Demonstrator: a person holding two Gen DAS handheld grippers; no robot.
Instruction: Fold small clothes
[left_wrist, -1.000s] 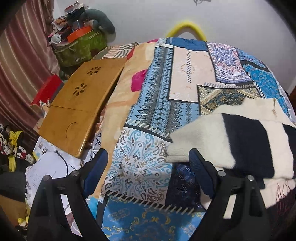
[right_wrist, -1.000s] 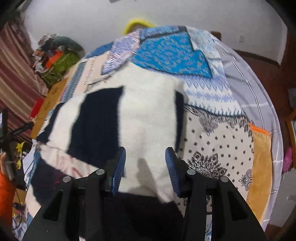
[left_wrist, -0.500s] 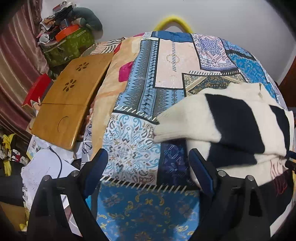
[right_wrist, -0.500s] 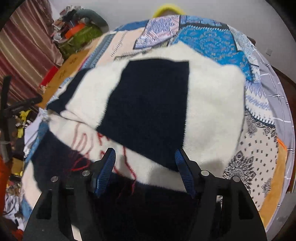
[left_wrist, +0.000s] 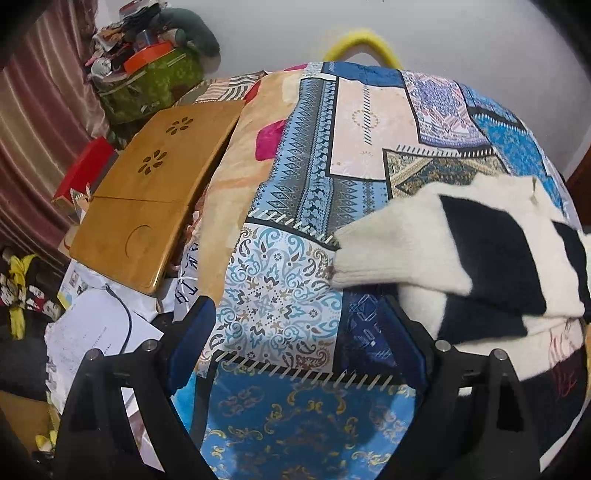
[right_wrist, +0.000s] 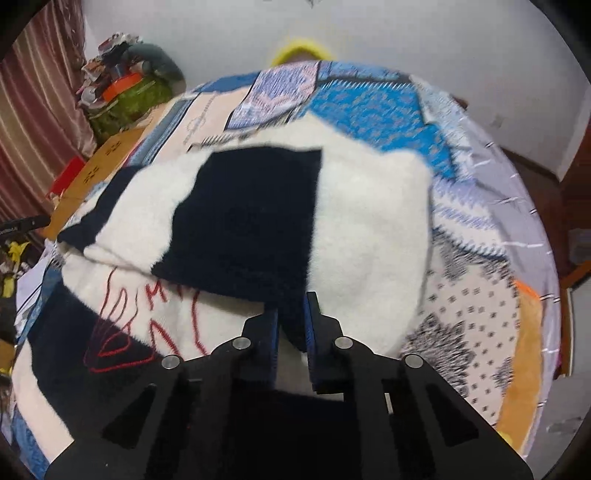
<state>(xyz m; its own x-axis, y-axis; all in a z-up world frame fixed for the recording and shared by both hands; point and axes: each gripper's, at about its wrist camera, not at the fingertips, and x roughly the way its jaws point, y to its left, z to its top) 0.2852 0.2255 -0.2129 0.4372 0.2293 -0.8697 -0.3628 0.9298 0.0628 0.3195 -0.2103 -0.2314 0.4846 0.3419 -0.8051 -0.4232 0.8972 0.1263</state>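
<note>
A bed covered by a blue, cream and orange patchwork-print quilt (left_wrist: 295, 280) fills both views, and on it, at about 3 o'clock in the left wrist view, lies a fluffy cream and navy block-patterned knitted sweater (right_wrist: 243, 221) with red stitched lettering, one sleeve already folded across its body, so the folding looks partly done with further folds left. The right hand-held gripper (right_wrist: 291, 325) has just been closing and now pinches the sweater's near edge at 6 o'clock, while the left hand-held gripper (left_wrist: 295, 332) stands wide and empty over bare quilt. The sweater's collar and far sleeve are hidden, the lettering is unreadable, and the right view is blurred.
</note>
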